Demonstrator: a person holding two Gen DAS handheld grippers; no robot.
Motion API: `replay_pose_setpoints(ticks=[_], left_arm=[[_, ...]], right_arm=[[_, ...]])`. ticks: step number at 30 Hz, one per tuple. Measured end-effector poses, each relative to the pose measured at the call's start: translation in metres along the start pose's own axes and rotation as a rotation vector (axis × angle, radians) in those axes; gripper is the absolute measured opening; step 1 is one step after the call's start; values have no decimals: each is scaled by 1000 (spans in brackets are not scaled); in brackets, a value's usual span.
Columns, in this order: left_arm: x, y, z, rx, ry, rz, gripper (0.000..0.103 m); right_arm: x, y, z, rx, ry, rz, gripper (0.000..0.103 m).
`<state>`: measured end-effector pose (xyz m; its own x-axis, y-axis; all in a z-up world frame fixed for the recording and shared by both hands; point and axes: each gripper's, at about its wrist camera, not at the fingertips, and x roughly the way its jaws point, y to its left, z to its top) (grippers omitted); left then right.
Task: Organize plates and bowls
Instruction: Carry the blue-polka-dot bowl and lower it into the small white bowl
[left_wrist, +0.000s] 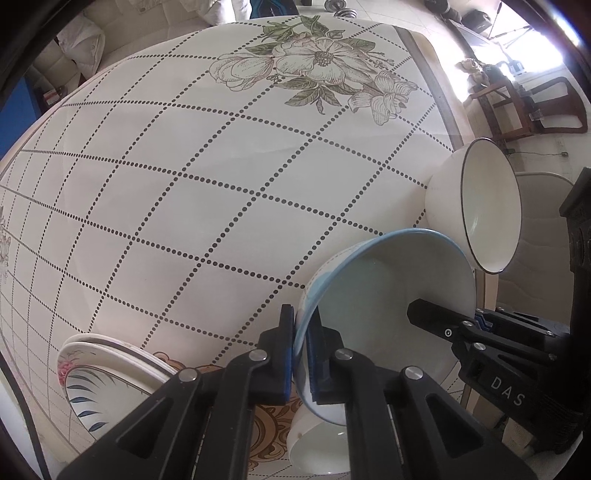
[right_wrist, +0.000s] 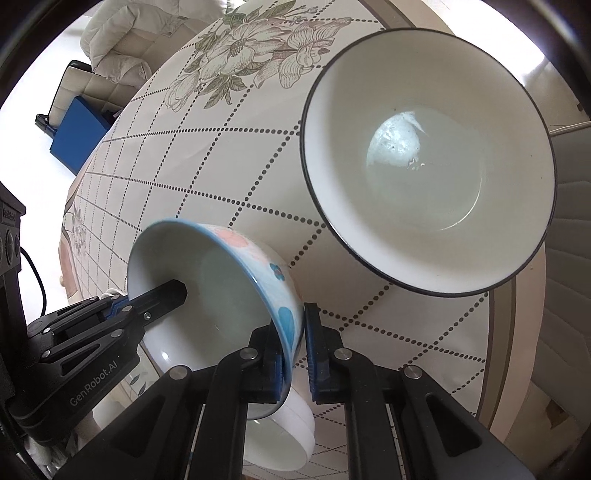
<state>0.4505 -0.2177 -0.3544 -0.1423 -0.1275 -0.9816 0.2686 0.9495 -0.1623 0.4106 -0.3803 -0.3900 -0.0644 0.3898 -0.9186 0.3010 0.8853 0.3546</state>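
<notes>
Both the left hand-held gripper (left_wrist: 301, 354) and the right hand-held gripper (right_wrist: 297, 354) are clamped on opposite rims of the blue-rimmed bowl (right_wrist: 221, 295), just above a white bowl (right_wrist: 284, 435); next, probably lowering to nest it.

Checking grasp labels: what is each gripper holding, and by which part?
Both hold the blue-rimmed bowl by its rim wall, on opposite sides: left gripper, right gripper, each with one finger inside and one outside.

blue-rimmed bowl (left_wrist: 388, 295): tilted, lifted | black-rimmed bowl (right_wrist: 428, 162): on table
</notes>
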Motion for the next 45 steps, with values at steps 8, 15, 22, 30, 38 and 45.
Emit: replay_pose_setpoints(ticks=[8, 15, 22, 30, 38, 45], left_arm=[[-41, -13, -9, 17, -36, -2, 4], [-56, -16, -45, 31, -52, 8, 4], [-37, -5, -92, 3, 3, 10, 4], [-9, 3, -109, -24, 42, 35, 4], [5, -7, -113, 2, 54, 81, 4], [12, -11, -112, 6, 61, 95, 4]], right_arm=[[-35, 12, -9, -20, -26, 12, 11], [-61, 21, -41, -43, -29, 17, 11], [-43, 19, -88, -68, 23, -3, 11], [-9, 14, -115, -81, 74, -36, 11], [8, 17, -116, -79, 91, -67, 11], [10, 18, -115, -84, 96, -87, 11]])
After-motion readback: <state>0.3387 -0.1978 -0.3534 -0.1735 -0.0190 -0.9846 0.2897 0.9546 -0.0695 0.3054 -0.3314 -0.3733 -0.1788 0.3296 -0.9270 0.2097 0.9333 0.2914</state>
